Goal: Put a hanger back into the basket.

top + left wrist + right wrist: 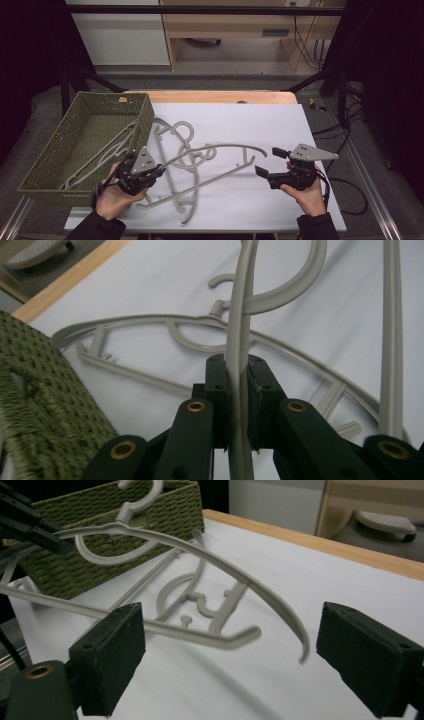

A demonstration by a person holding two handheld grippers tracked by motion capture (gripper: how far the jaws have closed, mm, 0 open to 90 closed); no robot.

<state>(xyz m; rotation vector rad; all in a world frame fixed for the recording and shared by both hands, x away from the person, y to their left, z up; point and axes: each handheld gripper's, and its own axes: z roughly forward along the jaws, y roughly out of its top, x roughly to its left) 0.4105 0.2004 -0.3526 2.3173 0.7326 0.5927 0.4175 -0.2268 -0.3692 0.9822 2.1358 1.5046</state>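
Note:
My left gripper (150, 174) (239, 371) is shut on one end of a grey plastic hanger (225, 146) (238, 330), close to the basket's near corner. The hanger stretches right across the white mat toward my right gripper (270, 161) (232, 640). That gripper stands open, its pads (111, 652) wide apart. The hanger's free end (280, 610) hangs just in front of them, touching neither. In the right gripper view the left gripper (27, 522) shows at the upper left, with the hanger lifted off the mat there.
A woven green basket (60, 145) (45, 410) (165, 515) stands at the left with a grey hanger (107, 150) inside. More hangers (172, 127) (150, 320) lie tangled on the mat (270, 125) under the held one. The wooden table edge (220, 96) runs along the back.

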